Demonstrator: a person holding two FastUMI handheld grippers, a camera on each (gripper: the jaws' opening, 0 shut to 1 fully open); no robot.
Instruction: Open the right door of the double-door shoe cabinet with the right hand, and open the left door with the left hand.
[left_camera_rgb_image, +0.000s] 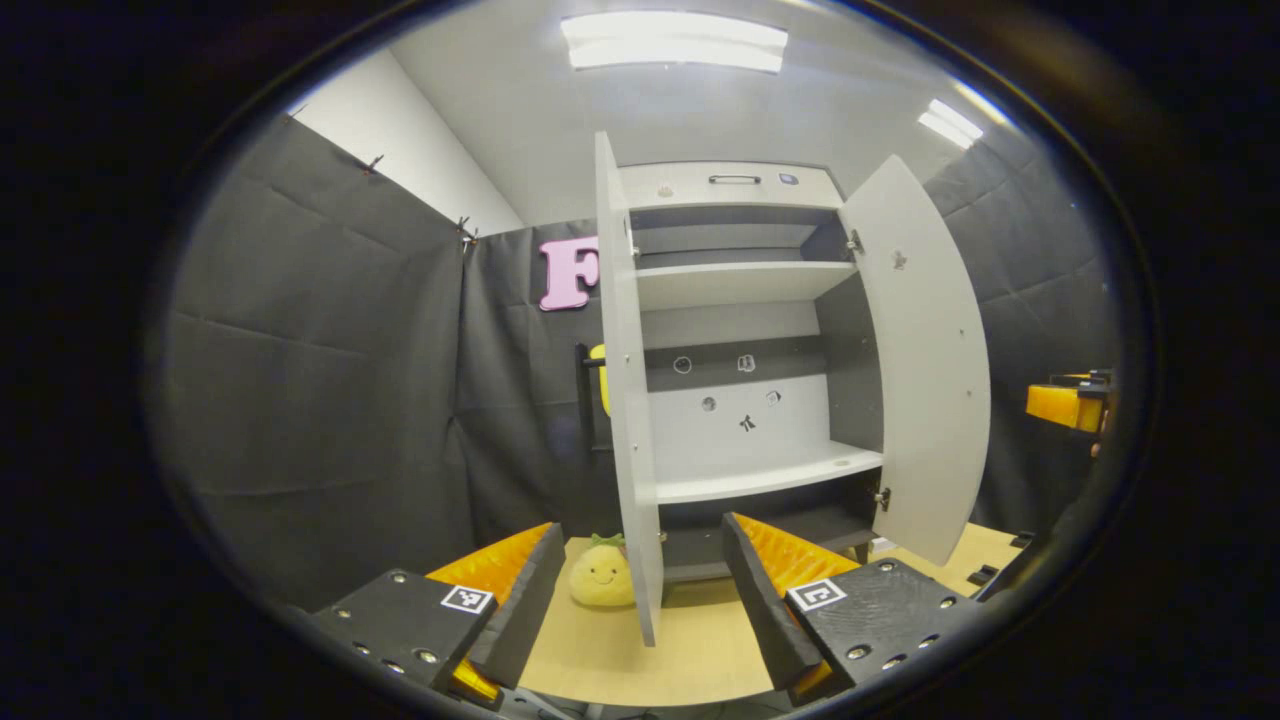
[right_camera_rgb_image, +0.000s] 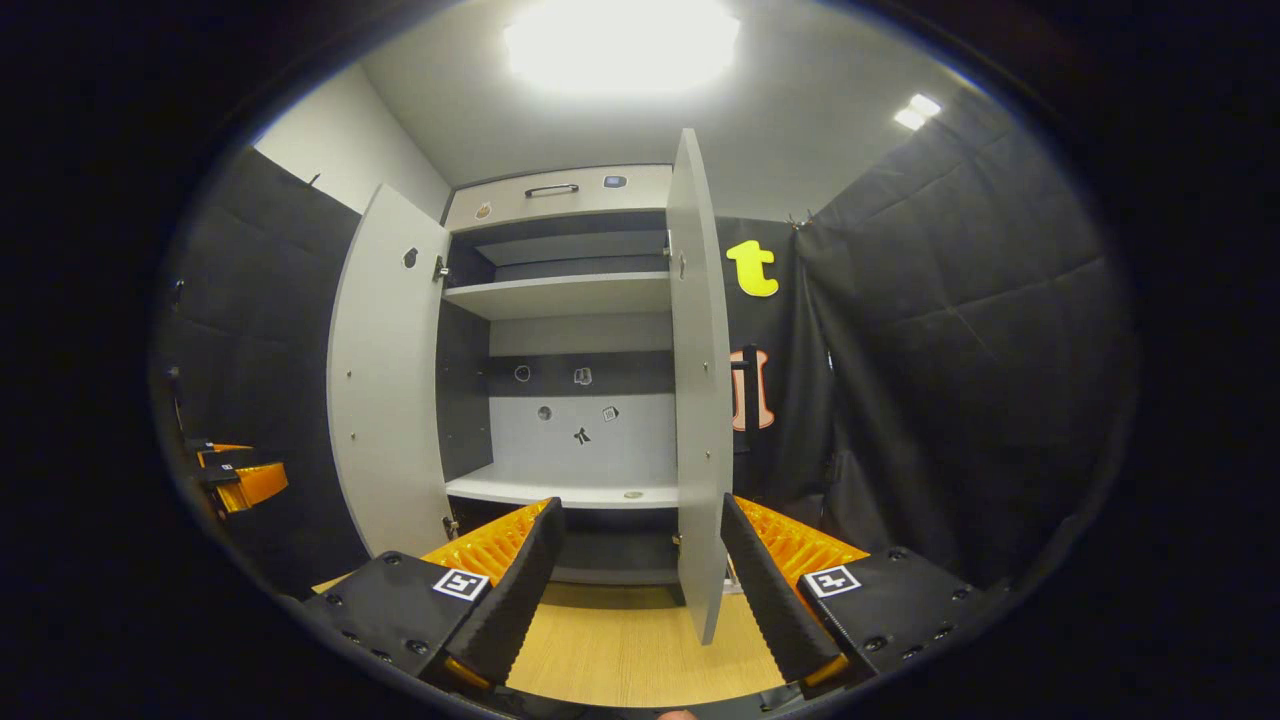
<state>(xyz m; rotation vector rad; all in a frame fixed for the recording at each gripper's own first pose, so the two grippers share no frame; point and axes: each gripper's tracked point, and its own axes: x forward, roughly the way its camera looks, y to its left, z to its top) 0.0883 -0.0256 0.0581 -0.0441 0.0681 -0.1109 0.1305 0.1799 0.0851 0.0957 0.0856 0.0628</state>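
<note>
Left gripper view: the left tongs sit at the bottom, spread wide and holding nothing. Between the fingers, edge-on, stands the left door of the cabinet, swung out toward the camera; its lower edge hangs above the wooden desk, and whether either finger touches it I cannot tell. The right door is also swung open, angled away at the right. Inside the cabinet an upper shelf and a lower shelf are pale and bare, and small stickers dot the back panel. A drawer front with a dark handle runs across the top. A yellow plush toy with a smiling face sits on the desk just left of the left door, close to its foot. At the far right edge, the right tongs show partly, well apart from the right door.

Right gripper view: the right tongs are spread wide at the bottom, holding nothing. The right door stands edge-on between the fingers, nearer the right-hand one; contact is unclear. The left door is open at the left. Both shelves and the stickers show between the doors. The left tongs appear at the far left edge, apart from the left door. Wooden desk lies below.
</note>
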